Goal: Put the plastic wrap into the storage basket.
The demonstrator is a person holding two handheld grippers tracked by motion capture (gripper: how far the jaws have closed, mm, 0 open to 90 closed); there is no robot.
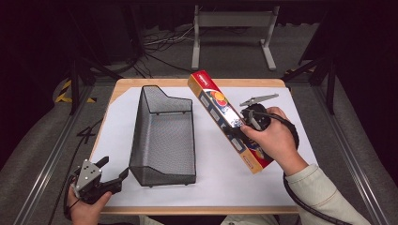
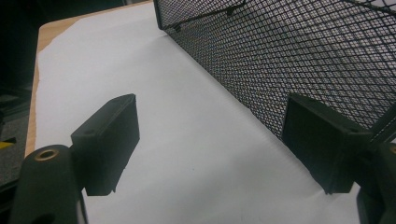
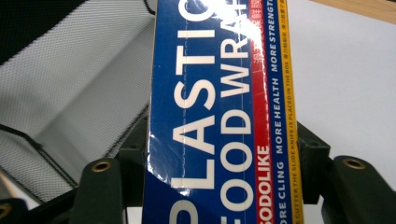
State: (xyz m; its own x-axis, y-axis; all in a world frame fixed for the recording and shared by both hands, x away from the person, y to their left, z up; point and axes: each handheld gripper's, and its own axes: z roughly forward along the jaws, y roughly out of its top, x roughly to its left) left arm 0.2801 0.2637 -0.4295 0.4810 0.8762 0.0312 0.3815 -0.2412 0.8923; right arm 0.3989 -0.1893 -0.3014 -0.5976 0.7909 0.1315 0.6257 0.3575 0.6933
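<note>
Now the right gripper [image 1: 244, 127], clamped on the wrap box [image 1: 227, 119], tilted it beside the basket [image 1: 162, 140], while the left gripper [image 1: 112, 174] waited with jaws apart.

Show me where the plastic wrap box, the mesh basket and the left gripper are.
plastic wrap box [image 1: 224, 110]: high view, middle of its top face.
mesh basket [image 1: 164, 140]: high view, mesh floor.
left gripper [image 1: 115, 171]: high view, between its open jaws.

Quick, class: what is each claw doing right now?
Left claw: open, holding nothing, beside the mesh basket.
Right claw: shut on the plastic wrap box.
</note>
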